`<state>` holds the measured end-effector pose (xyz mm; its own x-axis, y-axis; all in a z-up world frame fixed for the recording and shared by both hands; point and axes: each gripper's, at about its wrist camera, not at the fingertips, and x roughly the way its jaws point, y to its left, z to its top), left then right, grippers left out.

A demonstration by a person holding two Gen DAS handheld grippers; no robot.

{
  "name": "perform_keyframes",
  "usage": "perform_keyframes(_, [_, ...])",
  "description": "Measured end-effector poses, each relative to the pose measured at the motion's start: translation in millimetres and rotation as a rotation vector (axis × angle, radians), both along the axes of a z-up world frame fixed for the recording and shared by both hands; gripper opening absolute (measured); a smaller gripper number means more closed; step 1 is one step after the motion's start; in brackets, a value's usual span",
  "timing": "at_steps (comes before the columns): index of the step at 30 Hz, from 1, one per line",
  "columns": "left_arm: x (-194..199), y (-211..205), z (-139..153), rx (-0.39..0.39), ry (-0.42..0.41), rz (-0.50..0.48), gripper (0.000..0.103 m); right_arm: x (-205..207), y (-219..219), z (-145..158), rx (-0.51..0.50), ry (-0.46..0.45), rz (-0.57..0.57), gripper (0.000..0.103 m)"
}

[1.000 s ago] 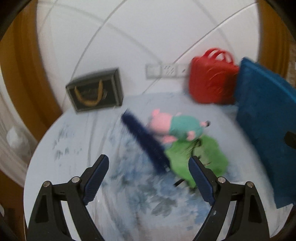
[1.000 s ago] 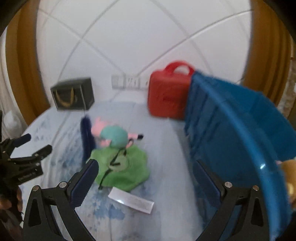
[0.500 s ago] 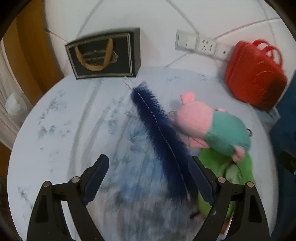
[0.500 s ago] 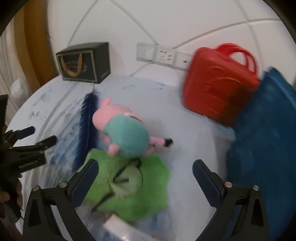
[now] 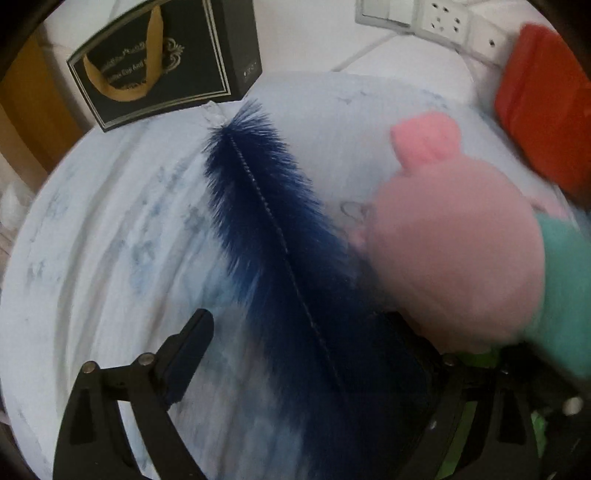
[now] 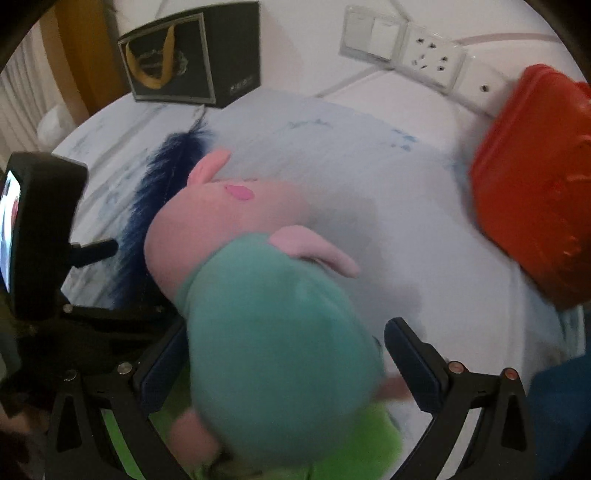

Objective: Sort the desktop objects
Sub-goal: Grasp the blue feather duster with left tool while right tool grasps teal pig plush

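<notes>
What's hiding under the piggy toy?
A green cloth pokes out under the pig plush, and the blue feather lies beside it. Anything else beneath is covered.

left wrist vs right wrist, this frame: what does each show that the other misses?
Left wrist only: the full length of the blue feather, lying between the opening fingers of the left hand-held gripper.

Right wrist only: the plush pig's teal body between the open fingers of the right hand-held gripper, and green cloth under it.

Both: black gift box, wall sockets, red case, pig's pink head.
</notes>
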<state>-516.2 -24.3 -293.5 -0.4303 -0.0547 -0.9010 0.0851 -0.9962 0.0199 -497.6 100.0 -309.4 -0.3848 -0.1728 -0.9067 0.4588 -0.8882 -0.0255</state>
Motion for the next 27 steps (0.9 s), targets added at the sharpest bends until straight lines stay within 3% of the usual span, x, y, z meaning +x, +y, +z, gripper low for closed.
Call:
perform_keyframes(2, [-4.4, -6.0, -0.8, 0.029, 0.007, 0.008, 0.092, -7.1, -1.2, -6.4, -0.007, -0.019, 0.001, 0.103])
perform_keyframes(4, [-3.9, -5.7, 0.7, 0.033, 0.023, -0.002, 0.080, -12.9, -0.3, -11.7, -0.025, -0.036, -0.017, 0.103])
perform_keyframes(6, [-0.9, -1.9, 4.3, 0.036, 0.029, -0.024, 0.044, -11.9, 3.9, -11.2, -0.049, -0.035, -0.041, 0.101])
perform_keyframes(9, [6.9, 5.9, 9.7, -0.008, 0.034, -0.057, 0.032, -5.9, 8.9, -2.1, -0.070, -0.021, -0.059, 0.088])
perform_keyframes(12, [18.6, 7.6, 19.6, -0.048, 0.050, -0.085, 0.028, 2.9, 13.1, 8.9, -0.070, -0.009, -0.064, 0.084])
perform_keyframes(18, [49.2, 0.8, 48.5, -0.052, 0.089, -0.101, 0.024, 21.4, 16.8, 32.8, -0.108, 0.053, -0.090, 0.082])
perform_keyframes(27, [94.9, 0.7, 104.0, -0.095, 0.190, -0.106, 0.024, 70.7, 17.1, 91.7, -0.128, 0.172, -0.109, 0.082])
